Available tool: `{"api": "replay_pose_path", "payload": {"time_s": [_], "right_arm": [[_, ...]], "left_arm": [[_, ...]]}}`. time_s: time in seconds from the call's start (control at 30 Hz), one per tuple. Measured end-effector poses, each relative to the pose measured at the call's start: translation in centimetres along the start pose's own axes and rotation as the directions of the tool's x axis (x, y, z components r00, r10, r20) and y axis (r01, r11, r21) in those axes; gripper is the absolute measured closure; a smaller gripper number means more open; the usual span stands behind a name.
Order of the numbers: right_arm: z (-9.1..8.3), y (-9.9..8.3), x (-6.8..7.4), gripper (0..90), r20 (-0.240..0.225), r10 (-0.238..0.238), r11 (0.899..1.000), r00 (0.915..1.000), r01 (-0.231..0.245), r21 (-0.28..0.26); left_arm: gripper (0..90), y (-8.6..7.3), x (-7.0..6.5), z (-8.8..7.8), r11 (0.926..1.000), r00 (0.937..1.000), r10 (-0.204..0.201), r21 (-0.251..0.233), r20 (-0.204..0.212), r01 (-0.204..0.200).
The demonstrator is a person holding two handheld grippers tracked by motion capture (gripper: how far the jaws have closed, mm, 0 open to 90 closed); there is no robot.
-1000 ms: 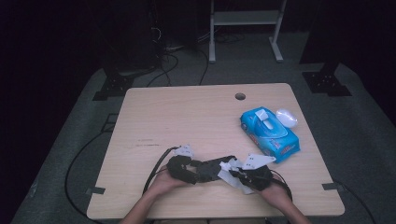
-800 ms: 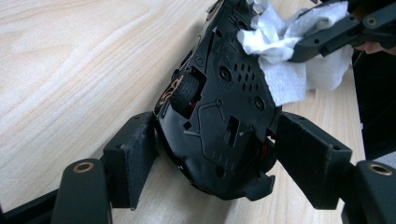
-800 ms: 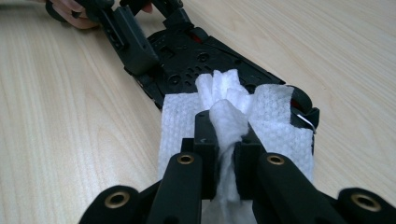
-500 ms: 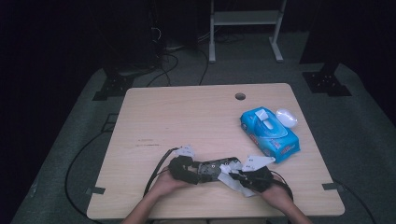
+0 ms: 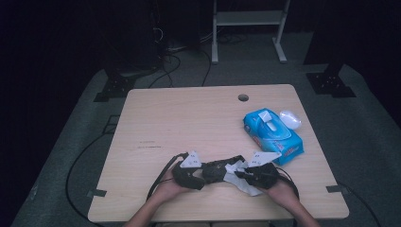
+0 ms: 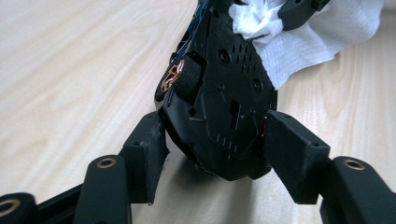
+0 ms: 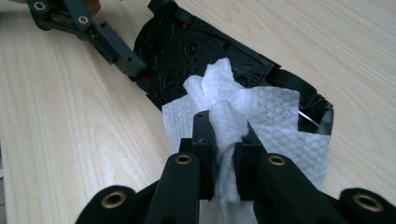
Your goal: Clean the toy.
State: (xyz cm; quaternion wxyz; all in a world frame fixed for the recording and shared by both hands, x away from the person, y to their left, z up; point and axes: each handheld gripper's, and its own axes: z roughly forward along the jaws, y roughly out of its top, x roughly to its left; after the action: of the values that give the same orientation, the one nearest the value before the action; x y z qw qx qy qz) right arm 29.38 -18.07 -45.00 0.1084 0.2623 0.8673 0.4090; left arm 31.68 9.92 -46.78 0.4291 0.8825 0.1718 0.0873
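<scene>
A black toy car (image 6: 224,93) lies underside up near the table's front edge (image 5: 222,169). My left gripper (image 6: 215,144) has just been closing its jaws, and both pads now touch the car's sides at one end. Seen from above, this gripper (image 5: 208,173) comes in from the left. My right gripper (image 7: 224,135) is shut on a bunched white wipe (image 7: 271,116) that rests on the car's underside (image 7: 187,51). In the high view the right gripper (image 5: 240,173) meets the car from the right, with the wipe (image 5: 247,187) spread beneath it.
A blue pack of wipes (image 5: 273,135) lies at the right of the wooden table (image 5: 189,118), with a small white rounded thing (image 5: 290,119) beside it. A cable hole (image 5: 243,98) sits near the far edge. Cables and stand legs lie on the dark floor beyond.
Both hands stay in nearly the same place at the front edge. The left gripper's jaws have drawn in around the car.
</scene>
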Motion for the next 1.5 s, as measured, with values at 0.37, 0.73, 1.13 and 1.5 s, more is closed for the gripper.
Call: {"api": "replay_pose_path", "payload": {"time_s": [0.37,0.73,1.13,1.5], "right_arm": [[0.3,-0.8,0.5,81.2,-0.002,0.002,1.0,1.0,-0.002,-0.006],[1.1,-1.3,0.6,81.2,0.002,-0.008,0.999,1.0,0.008,0.049],[-1.7,1.6,2.0,81.5,-0.015,-0.034,0.993,0.9993,0.032,-0.114],[2.2,6.2,3.4,81.7,-0.007,-0.062,0.989,0.9981,0.06,-0.131]], "left_arm": [[51.2,0.1,-0.4,-0.6,0.9968,0.9982,0.058,-0.055,-0.016,-0.059],[63.2,0.1,-1.2,-0.6,0.9886,0.9908,0.133,-0.075,0.025,-0.131],[69.9,0.2,-1.0,0.0,0.9949,0.9964,0.078,-0.067,0.035,-0.075],[70.2,0.2,-1.1,-0.2,0.9914,0.9932,0.112,-0.071,0.031,-0.11]]}}
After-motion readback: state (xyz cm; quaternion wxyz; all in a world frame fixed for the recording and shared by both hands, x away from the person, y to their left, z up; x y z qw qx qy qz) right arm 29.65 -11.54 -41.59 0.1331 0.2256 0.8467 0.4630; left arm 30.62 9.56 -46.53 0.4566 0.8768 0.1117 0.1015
